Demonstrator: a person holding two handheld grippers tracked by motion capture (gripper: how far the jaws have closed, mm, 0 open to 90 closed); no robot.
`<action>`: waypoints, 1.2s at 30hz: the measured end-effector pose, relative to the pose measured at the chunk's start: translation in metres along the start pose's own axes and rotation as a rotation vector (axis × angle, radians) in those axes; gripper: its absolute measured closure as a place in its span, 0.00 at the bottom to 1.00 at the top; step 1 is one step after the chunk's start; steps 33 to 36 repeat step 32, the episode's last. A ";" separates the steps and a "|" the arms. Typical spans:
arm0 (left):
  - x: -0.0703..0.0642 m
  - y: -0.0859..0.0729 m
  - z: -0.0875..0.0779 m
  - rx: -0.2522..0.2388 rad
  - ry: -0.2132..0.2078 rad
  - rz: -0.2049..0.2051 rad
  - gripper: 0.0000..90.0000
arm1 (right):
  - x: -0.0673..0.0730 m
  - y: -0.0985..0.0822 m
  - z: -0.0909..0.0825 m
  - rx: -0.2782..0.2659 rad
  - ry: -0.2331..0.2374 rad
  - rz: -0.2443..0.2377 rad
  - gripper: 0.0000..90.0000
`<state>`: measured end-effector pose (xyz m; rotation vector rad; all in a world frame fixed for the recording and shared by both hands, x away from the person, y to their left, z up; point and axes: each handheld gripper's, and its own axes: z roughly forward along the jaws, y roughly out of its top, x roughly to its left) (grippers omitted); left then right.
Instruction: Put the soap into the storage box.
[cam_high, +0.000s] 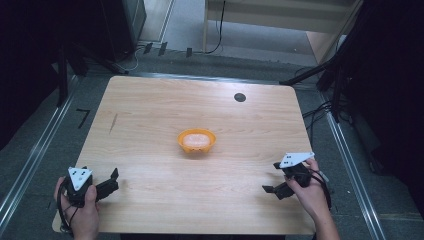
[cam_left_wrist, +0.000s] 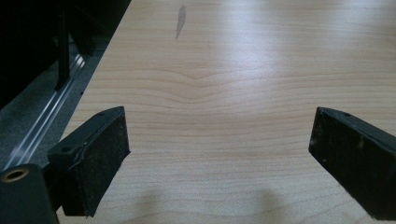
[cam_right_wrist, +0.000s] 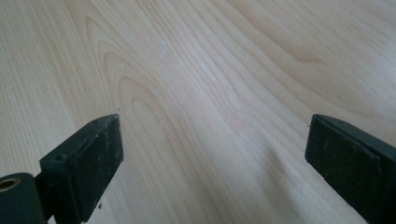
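Right, both tools gape empty: left tool (cam_high: 111, 181), right tool (cam_high: 273, 177); the approach to the orange bowl (cam_high: 197, 141) on the bench (cam_high: 150, 125) looks next.

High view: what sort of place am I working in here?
Probably a lab or recording studio: a lone wooden table holding one orange bowl, metal floor rails alongside, dark stands and loose cables around it.

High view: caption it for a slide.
Orange bowl mid-table, open left hand-held gripper and right hand-held gripper at near corners.
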<state>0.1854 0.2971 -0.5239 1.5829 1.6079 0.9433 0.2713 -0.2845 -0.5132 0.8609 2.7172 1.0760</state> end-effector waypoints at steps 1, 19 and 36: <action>0.000 0.000 0.000 0.000 0.000 0.000 0.06 | 0.000 -0.004 -0.002 -0.002 -0.002 0.011 0.05; -0.002 0.000 0.000 -0.004 0.005 0.012 0.06 | 0.011 -0.052 -0.022 -0.110 -0.018 0.052 0.05; -0.005 0.000 0.001 0.022 -0.012 0.047 0.06 | 0.016 -0.081 -0.041 -0.229 -0.047 0.097 0.03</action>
